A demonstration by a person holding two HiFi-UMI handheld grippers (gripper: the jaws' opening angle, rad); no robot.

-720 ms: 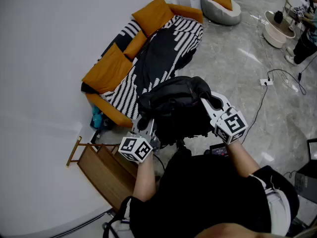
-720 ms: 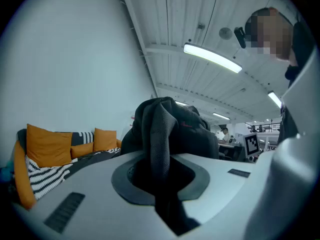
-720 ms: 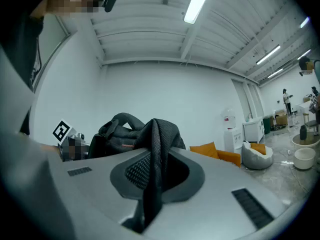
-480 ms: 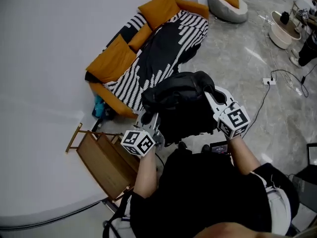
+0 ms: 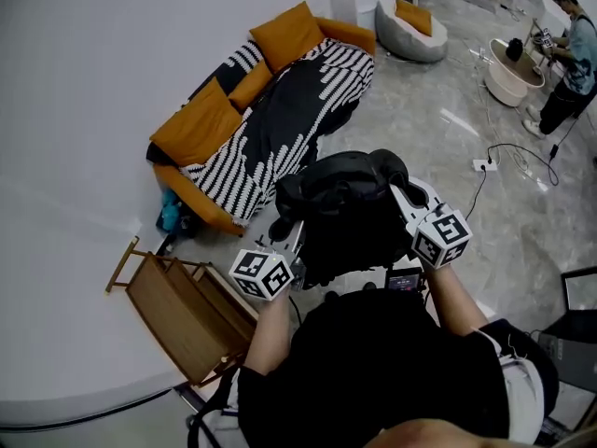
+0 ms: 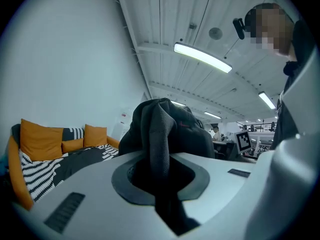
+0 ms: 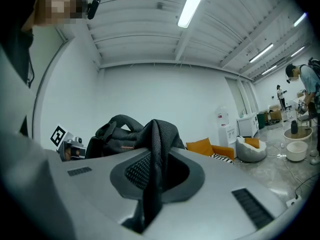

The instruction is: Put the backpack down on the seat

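Out on the open floor, well apart from the sofa (image 5: 199, 124), the backpack (image 5: 347, 203) hung in front of the person, carried between the two grippers. The left gripper (image 6: 165, 196) was clenched on a dark fold of strap (image 6: 159, 144). The right gripper (image 7: 149, 196) was clamped on a mesh-padded strap (image 7: 159, 146). So both were grasping the bag, neither hand empty.

What I'd worry about: the whole bag seemed to hang from two thin pinches of strap. My guess is that webbing could creep through the jaws if the bag swung, and then it'd land on the marble floor, not the seat. Letting go this far out would do the same. The seat itself looked tricky too. A striped blanket (image 5: 280, 124) covered it and spilled off the front edge. A bag set near that edge might slide down with the cloth. There was also a cable (image 5: 508, 152) on the floor off to the person's right, and a wooden chair (image 5: 182, 311) close on the left, so either could snag a foot or a dangling strap.

On the views: only the head view showed the layout, meaning how far the sofa was and where the cable and chair sat. But the bag's bulk hid both pinches there. The left gripper view and right gripper view showed the straps running right through the closed jaws, and the mesh texture on the right one, but almost none of the floor below.
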